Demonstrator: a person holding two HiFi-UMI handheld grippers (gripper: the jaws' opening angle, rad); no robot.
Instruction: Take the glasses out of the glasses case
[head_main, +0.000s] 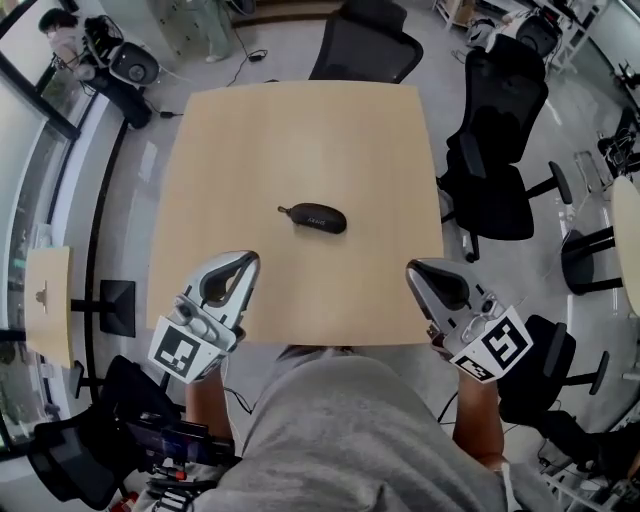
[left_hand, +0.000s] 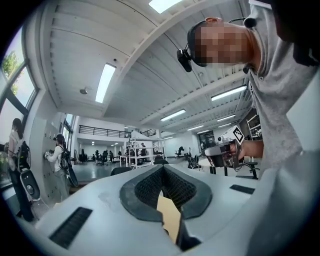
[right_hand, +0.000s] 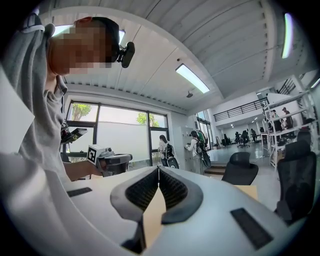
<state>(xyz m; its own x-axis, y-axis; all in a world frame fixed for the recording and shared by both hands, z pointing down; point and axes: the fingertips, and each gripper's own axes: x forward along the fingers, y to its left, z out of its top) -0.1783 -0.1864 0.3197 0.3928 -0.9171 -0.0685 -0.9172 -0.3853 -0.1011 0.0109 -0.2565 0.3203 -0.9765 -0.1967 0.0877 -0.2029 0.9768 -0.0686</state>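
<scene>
Square pale wooden bench (head_main: 300, 130) on a glossy grey floor (head_main: 132, 200), black mesh office chairs (head_main: 365, 45) at its far edge and right side, small wooden side table (head_main: 47, 300) off left, white ribbed ceiling (left_hand: 75, 45), long strip lights (left_hand: 105, 82), tall glazed windows (right_hand: 120, 137), white shelving rack (left_hand: 142, 150) in the distance.
</scene>
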